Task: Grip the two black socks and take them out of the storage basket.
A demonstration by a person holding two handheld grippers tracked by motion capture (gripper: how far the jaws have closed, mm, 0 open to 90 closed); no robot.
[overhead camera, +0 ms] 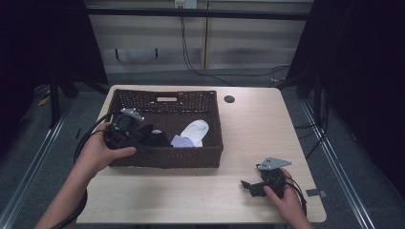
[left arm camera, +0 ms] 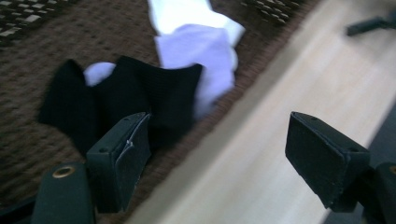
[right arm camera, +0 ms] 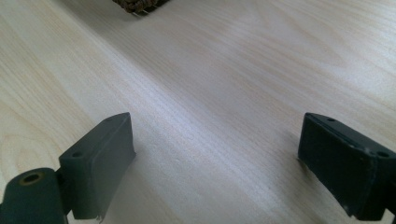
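Black sock is lying in the wicker basket beside white socks; you're hovering the left gripper wide open, so be lowering both jaws around one fold. Right gripper is idling open on the table.

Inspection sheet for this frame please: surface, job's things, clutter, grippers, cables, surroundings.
Surface: light wooden table, with a round dark hole near its far edge.
Job's things: brown wicker basket holding a black sock, a white sock and a pale lilac sock.
Clutter: nothing seen on the table; a small grey tab sits at its right edge.
Grippers: left gripper open, at the basket's near left edge beside the black sock; right gripper open, low over bare table at the near right.
Cables: a black cable loops from the left gripper; more black cables run on the floor beyond the table.
Surroundings: grey floor, dark curtains on both sides, pale wall panels behind.
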